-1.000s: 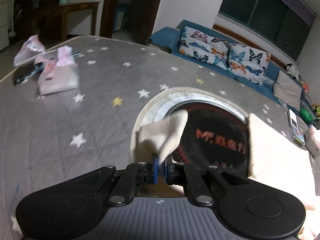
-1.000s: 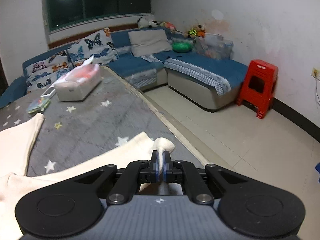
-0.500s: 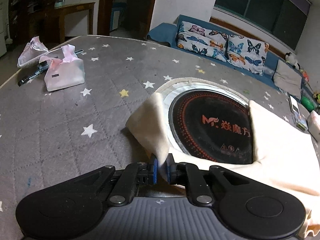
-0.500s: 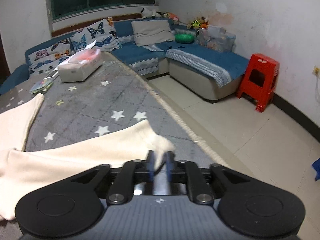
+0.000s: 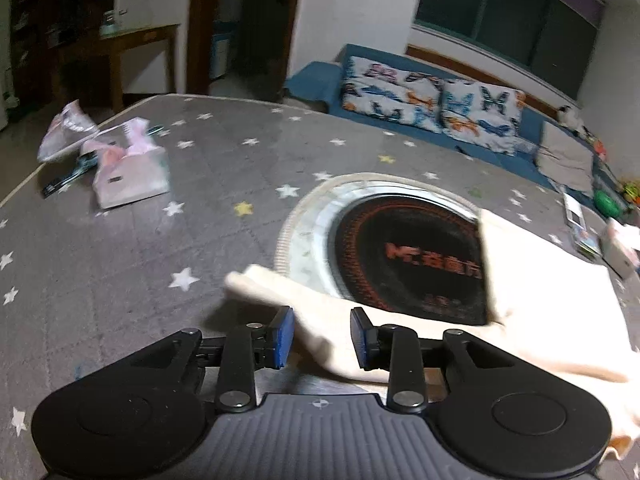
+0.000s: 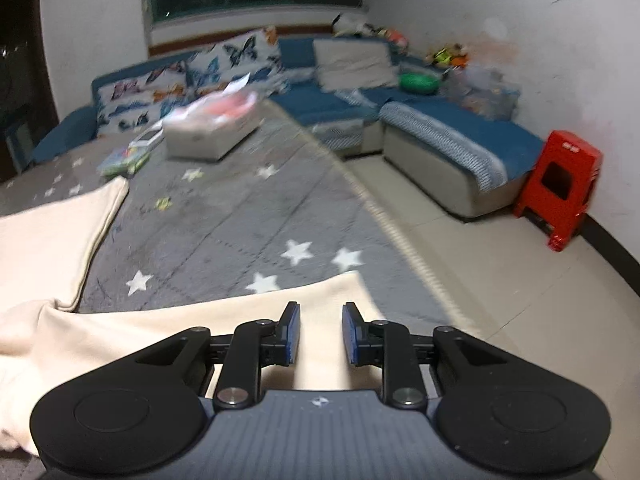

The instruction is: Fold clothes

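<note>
A cream garment (image 5: pixel 552 312) lies spread on the grey star-patterned table cover (image 5: pixel 120 264). One sleeve (image 5: pixel 288 296) stretches left across the front of the round black cooktop (image 5: pixel 408 256). My left gripper (image 5: pixel 321 336) stands open just above that sleeve, with cloth under the gap between its blue pads. In the right wrist view the garment (image 6: pixel 40 232) lies at the left and its other sleeve (image 6: pixel 256 316) runs to the table's right edge. My right gripper (image 6: pixel 320 334) is open over that sleeve's end.
A pink tissue pack (image 5: pixel 128 168) and plastic bags (image 5: pixel 66 136) sit at the far left of the table. A tissue box (image 6: pixel 212 128) and small packets (image 6: pixel 124 160) lie at the far end. A blue sofa (image 6: pixel 440 132) and red stool (image 6: pixel 560 188) stand beyond the table's right edge.
Both grippers have opened and let go of the sleeves, which now lie flat on the table. The left sleeve has dropped from a raised fold to lie in front of the cooktop.
</note>
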